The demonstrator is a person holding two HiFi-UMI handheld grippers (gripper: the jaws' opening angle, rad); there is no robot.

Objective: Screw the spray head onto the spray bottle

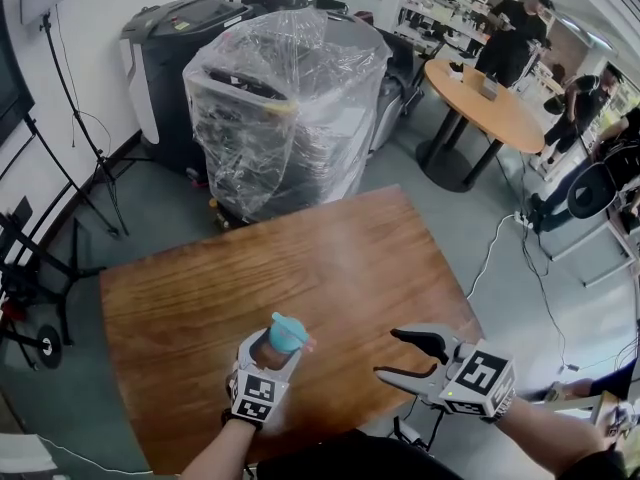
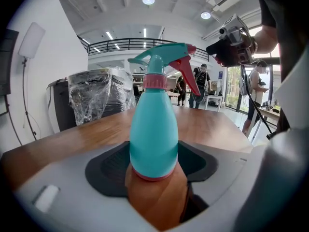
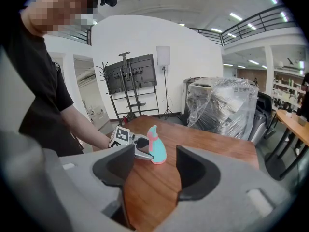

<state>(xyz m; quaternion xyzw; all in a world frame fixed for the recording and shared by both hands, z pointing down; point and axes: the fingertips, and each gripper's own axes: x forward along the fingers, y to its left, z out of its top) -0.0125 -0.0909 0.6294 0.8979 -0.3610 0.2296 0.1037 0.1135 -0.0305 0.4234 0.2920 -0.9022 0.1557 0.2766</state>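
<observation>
A teal spray bottle [image 1: 287, 331] with a pink collar, a teal spray head and a red trigger [image 2: 186, 74] stands upright near the front of the wooden table [image 1: 330, 258]. My left gripper [image 1: 275, 350] is shut on the bottle's lower body [image 2: 154, 139], one dark pad against each side. In the right gripper view the bottle [image 3: 157, 152] rests on or just above the wood, with the left gripper [image 3: 140, 151] holding it from the left. My right gripper [image 1: 388, 354] hovers open and empty to the bottle's right, its jaws [image 3: 154, 168] aimed towards it from a short way off.
Behind the table stands a plastic-wrapped machine [image 1: 285, 98] with dark bins beside it. A round table [image 1: 480, 103] with people near it is at the back right. A light stand [image 1: 90, 158] and cables sit on the floor at the left; a screen stand [image 3: 130, 76] is by the wall.
</observation>
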